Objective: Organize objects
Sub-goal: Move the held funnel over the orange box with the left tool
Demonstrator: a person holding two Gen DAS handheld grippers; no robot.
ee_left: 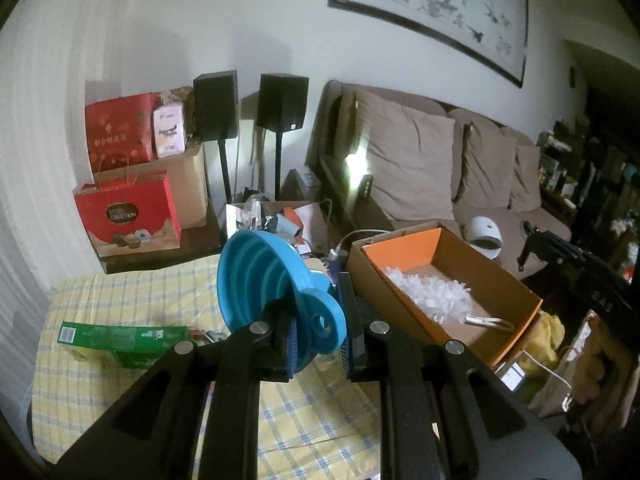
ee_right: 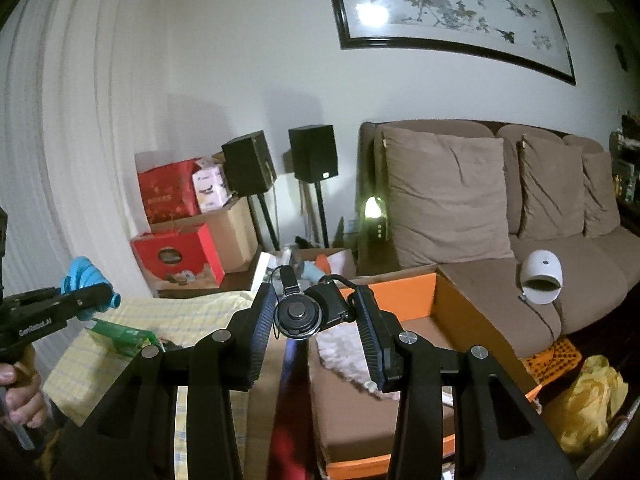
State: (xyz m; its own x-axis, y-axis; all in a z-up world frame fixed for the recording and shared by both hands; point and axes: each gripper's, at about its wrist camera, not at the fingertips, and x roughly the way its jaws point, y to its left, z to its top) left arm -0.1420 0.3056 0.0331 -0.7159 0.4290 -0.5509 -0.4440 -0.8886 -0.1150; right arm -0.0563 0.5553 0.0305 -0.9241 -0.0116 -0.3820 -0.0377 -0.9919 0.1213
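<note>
1. Left gripper (ee_left: pixel 316 344), nearest the left wrist camera: jaws clamped on the rim of a blue collapsible funnel (ee_left: pixel 268 280), which stands tilted above the counter (ee_left: pixel 120 392)
2. Right gripper (ee_right: pixel 310 320), nearest the right wrist camera: jaws clamped on black headphones (ee_right: pixel 304 312), one round ear cup facing the lens, the headband arching away behind it
3. Counter, covered by a yellow checked cloth; a green carton (ee_left: pixel 120 340) lies on its side on it, left of the funnel
4. Cardboard box (ee_left: pixel 500 280) with orange inner flap, open, just right of the funnel in the left wrist view; a white fluffy duster (ee_left: pixel 432 292) lies inside. In the right wrist view the headphones hang over the box's near left edge
5. Person's hand (ee_right: pixel 20 396), at the left edge of the right wrist view, grips the handle of the left gripper
6. Background: brown sofa (ee_right: pixel 540 248) with cushions, two black speakers (ee_left: pixel 282 102) on stands, red gift bags (ee_left: pixel 128 216), a framed picture (ee_right: pixel 452 4) on the wall
</note>
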